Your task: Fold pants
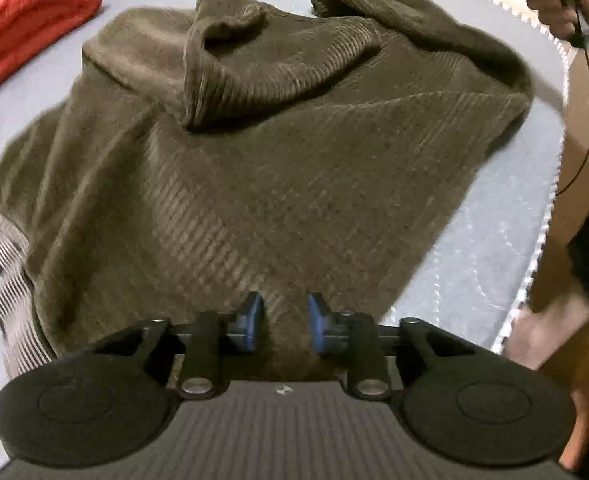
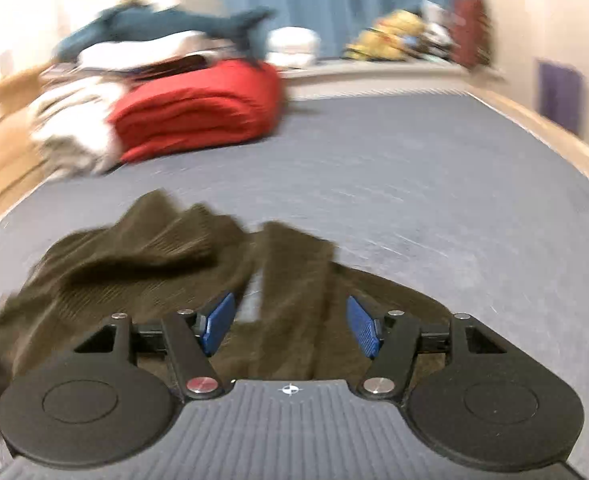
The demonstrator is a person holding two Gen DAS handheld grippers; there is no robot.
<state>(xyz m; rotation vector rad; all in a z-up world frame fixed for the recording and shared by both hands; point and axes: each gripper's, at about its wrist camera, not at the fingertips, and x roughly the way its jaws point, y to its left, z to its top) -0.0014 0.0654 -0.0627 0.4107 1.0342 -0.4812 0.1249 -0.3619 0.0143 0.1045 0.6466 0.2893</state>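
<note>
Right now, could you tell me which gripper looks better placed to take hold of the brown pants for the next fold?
Left, probably. The left gripper sits low over the pants, its narrow gap straddling a fabric edge. The right gripper is open and looks lifted clear.

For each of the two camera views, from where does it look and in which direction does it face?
Left wrist view: sits on the left gripper, looking steeply down at the crumpled brown corduroy pants on the grey quilted mattress; the person's right hand shows at top right.
Right wrist view: sits on the right gripper, jaws open, facing shallowly across the mattress towards the folded red blanket and blue curtain; no body part shows.
Shared: pants, mattress and red blanket.
</note>
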